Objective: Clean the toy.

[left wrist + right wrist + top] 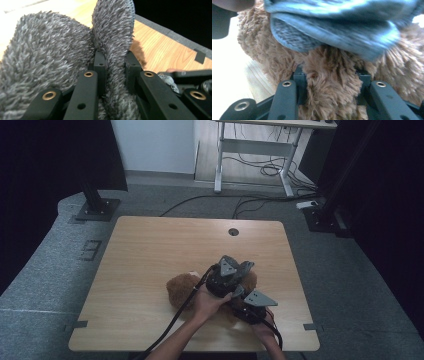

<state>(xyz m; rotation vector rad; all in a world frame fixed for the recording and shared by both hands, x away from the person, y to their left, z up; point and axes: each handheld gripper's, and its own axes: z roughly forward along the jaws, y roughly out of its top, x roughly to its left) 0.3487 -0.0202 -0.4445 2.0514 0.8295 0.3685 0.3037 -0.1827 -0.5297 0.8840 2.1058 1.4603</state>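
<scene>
A brown plush toy (181,288) lies on the wooden table (150,250) near its front edge, partly under both grippers. My left gripper (227,276) sits over the toy's middle; in the left gripper view it (114,63) is shut on a fold of grey fuzzy cloth (50,55), with brown plush (138,50) just behind. My right gripper (252,306) is lower right of it, against the toy. In the right gripper view its jaws (329,77) pinch a thick lump of brown plush (329,100) beneath the grey cloth's edge (332,30).
A round cable hole (233,231) sits at the table's far edge. Black stand bases (97,209) flank the table on the grey floor, and a white desk frame (252,150) with cables stands behind. The right gripper (192,82) shows close by in the left gripper view.
</scene>
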